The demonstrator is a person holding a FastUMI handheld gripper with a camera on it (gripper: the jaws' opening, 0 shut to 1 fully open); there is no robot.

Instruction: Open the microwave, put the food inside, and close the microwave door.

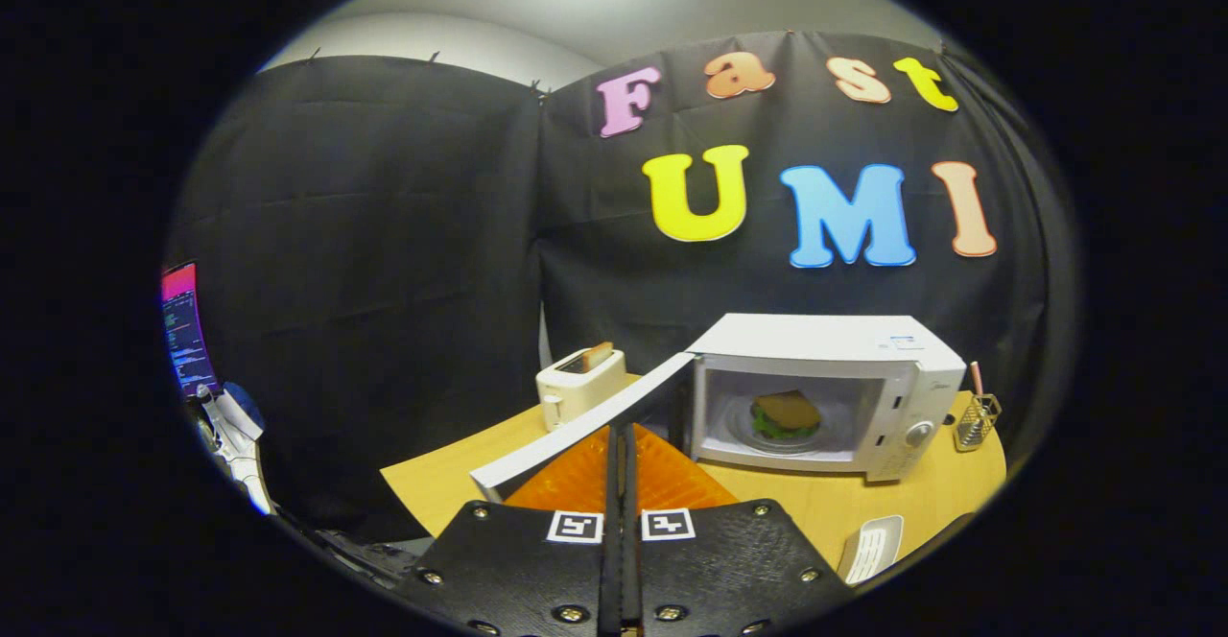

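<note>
Gripper (621,445) fingers are pressed together, with nothing between them, and their tips sit just at the outer face of the microwave door (585,421). I judge this is on purpose: closed fingers make one firm point, good for pushing a flat panel, and the empty hand fits the last step of the task.

That door stands wide open, swung out to the left of the microwave (835,392) toward the near edge of the desk (432,483). Its free end is close to the fingers. I cannot tell if the tips truly touch the panel or only stand just beside it.

The microwave is on the far right part of the desk, its opening facing us. Inside, on the round plate (748,431), lies the food (787,414): a sandwich with a brown bun on top and green leaf showing under it. It looks well inside the cavity, so the door should pass it freely.

Left of the microwave, near the far edge, is a toaster (578,383) with a slice standing in its slot. At the right edge stands a small wire holder (977,418), and at the near right edge lies a white ribbed object (871,548). These are apart from the path of the door.
</note>
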